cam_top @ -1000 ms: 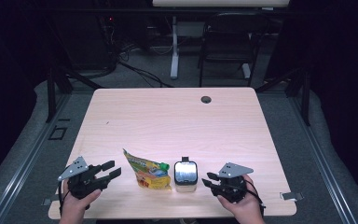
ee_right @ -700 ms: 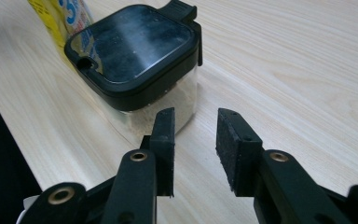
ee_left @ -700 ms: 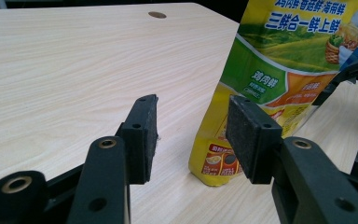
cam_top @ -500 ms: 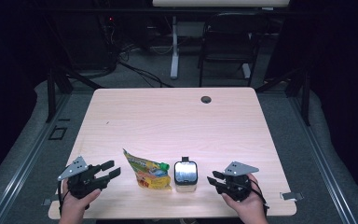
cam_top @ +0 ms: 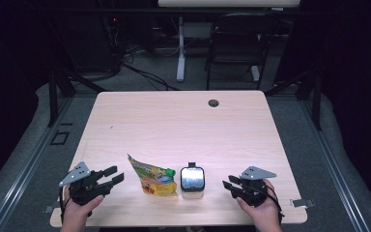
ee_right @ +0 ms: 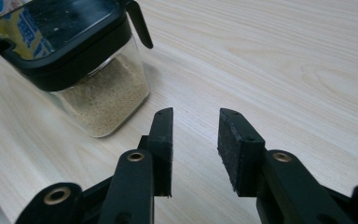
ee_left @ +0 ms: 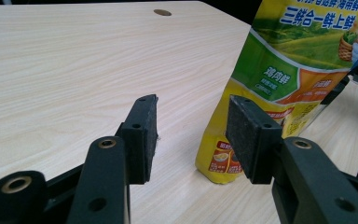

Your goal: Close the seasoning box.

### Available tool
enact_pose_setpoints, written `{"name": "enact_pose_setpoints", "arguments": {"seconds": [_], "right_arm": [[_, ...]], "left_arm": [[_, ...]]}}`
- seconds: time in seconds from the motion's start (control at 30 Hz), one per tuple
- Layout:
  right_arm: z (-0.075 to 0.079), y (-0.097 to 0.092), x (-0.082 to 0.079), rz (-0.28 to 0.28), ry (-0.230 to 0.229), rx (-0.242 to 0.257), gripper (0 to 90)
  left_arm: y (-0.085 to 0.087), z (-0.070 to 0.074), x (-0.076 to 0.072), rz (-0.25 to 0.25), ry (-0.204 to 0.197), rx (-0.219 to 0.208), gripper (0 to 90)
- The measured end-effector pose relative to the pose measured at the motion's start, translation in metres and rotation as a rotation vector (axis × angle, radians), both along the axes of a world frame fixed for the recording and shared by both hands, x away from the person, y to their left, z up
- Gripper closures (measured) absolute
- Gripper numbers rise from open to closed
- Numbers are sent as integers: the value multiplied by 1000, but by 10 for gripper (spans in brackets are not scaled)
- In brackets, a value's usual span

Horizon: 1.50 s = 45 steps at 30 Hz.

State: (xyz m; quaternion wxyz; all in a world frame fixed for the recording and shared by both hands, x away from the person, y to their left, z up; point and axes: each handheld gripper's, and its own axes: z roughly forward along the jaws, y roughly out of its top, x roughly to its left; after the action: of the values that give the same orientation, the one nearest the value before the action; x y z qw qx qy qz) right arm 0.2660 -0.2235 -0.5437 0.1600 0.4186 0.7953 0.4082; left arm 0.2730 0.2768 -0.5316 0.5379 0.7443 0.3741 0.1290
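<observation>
A yellow-and-green printed plastic pouch with a green screw cap is lying near the table's front edge, just beside a clear square jar with a black lid, standing upright, part-filled with pale granules.

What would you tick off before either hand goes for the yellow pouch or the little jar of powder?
1. Left gripper open, nothing between its fingers: ok.
2. Right gripper open and empty, its fingers having just been opening: ok.
3. Yellow pouch free of both grippers: ok, it stands just ahead of the left fingers, untouched.
4. Jar upright with its black lid on: ok; whether the lid is latched: cannot tell.
5. Pouch's green cap screwed tight: cannot tell.
6. Room on the table behind both things: ok.
</observation>
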Motion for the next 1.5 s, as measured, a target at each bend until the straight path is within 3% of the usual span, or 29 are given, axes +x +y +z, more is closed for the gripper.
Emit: {"name": "enact_pose_setpoints", "arguments": {"seconds": [0.93, 1.0, 1.03, 1.07, 1.27, 1.5], "right_arm": [[-17, -42, 3, -189, 40, 71, 603], [-19, -44, 4, -204, 44, 83, 600], [-20, -45, 4, -206, 46, 84, 598], [-21, -47, 4, -211, 47, 79, 596], [-25, -48, 5, -235, 61, 97, 569], [-27, -42, 6, -219, 63, 83, 550]], "left_arm": [[12, -8, 7, 48, 32, 31, 540], [11, -10, 8, 70, 24, 26, 540], [12, -9, 8, 55, 37, 35, 539], [11, -11, 8, 75, 29, 30, 540], [15, -14, 11, 81, 64, 38, 539], [17, -17, 12, 103, 85, 37, 527]]}}
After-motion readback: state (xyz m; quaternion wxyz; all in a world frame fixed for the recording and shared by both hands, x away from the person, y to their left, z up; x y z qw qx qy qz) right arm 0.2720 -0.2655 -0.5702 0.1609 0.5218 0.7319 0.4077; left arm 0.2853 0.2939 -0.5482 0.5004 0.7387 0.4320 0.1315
